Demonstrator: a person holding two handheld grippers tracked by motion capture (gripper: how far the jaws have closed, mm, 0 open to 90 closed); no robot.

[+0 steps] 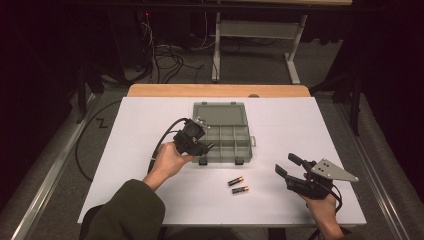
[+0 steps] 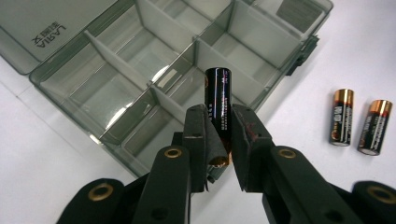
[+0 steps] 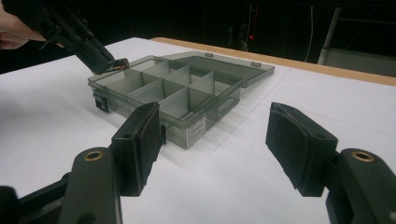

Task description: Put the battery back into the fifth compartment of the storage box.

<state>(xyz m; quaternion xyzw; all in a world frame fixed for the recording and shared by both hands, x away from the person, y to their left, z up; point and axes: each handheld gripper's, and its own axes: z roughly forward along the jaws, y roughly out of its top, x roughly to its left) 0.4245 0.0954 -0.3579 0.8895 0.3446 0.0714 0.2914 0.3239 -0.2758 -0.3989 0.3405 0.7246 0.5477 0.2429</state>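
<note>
Battery (image 2: 218, 100): clamped upright between my left gripper (image 2: 219, 140) jaws, above the organizer box (image 2: 140, 93).
Right gripper (image 3: 215, 149): my jaws gape empty, hand resting low, aimed at the box.

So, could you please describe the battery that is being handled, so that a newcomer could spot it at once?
Find the open grey compartment box on the white table. At its near left corner hangs the left gripper, shut on a black battery. Unlike the two batteries lying on the table, it is held above the compartments.

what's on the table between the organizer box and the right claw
Two loose batteries lie side by side on the white table, between the compartment box and the open right claw, seen in the high view.
</note>
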